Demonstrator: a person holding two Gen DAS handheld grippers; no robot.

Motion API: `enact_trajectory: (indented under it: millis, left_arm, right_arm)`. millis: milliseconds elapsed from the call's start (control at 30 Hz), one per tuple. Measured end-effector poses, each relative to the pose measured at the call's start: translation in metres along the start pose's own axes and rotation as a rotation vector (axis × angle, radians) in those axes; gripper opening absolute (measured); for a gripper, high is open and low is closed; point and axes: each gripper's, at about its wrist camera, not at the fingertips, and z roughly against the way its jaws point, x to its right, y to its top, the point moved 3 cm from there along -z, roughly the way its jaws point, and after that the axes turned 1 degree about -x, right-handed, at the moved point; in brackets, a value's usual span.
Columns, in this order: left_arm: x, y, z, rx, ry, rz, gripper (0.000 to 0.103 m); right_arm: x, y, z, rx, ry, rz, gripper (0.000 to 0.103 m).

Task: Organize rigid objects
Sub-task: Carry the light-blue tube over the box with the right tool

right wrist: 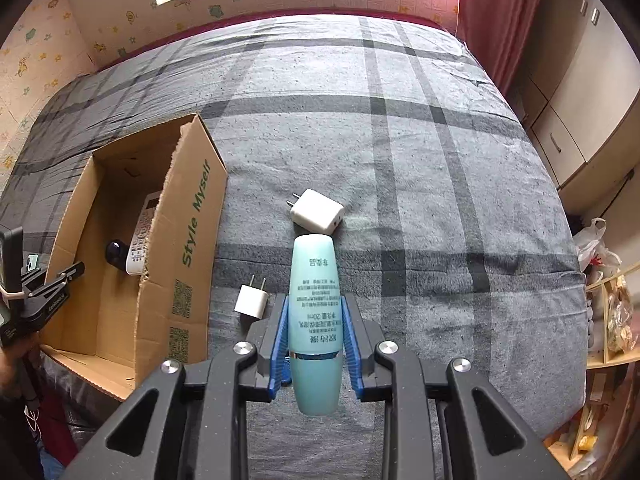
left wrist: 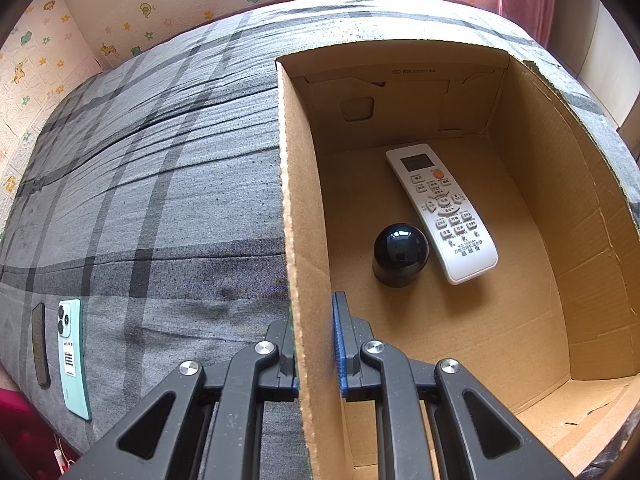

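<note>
My right gripper [right wrist: 315,332] is shut on a teal cosmetic tube [right wrist: 314,292], held above the grey plaid bed [right wrist: 400,152] with its blue pads on both sides. Below it lie a large white charger [right wrist: 318,211] and a small white plug adapter [right wrist: 251,300]. An open cardboard box [right wrist: 188,248] stands to the left. My left gripper [left wrist: 316,344] is shut on the box wall [left wrist: 304,280], one finger outside and one inside. In the box lie a white remote control [left wrist: 442,210] and a black dome-shaped object [left wrist: 400,254].
Two phones, a mint green phone [left wrist: 73,356] and a dark phone [left wrist: 40,344], lie on the bed at the far left in the left wrist view. A red curtain [right wrist: 496,12] and cabinets [right wrist: 580,120] stand beyond the bed's right edge. Bags and shelves [right wrist: 608,304] crowd the right.
</note>
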Motion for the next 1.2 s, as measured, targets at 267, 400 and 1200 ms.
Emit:
enact_trajectory:
  millis: [267,400,1200]
  left_arm:
    - [-0.001,0.000,0.001,-0.001,0.000,0.000,0.014]
    - [-0.001,0.000,0.001,-0.001,-0.001,0.001,0.014]
    - [-0.004,0.002,0.001,-0.008,-0.013,0.014,0.014]
  right_arm:
    - [-0.028,0.017,0.011,0.038,0.031,0.052,0.027]
    - [-0.043,0.025,0.015,0.052,0.051,0.078,0.027]
    - [-0.158,0.047,-0.002,0.039,0.177,0.258,0.027]
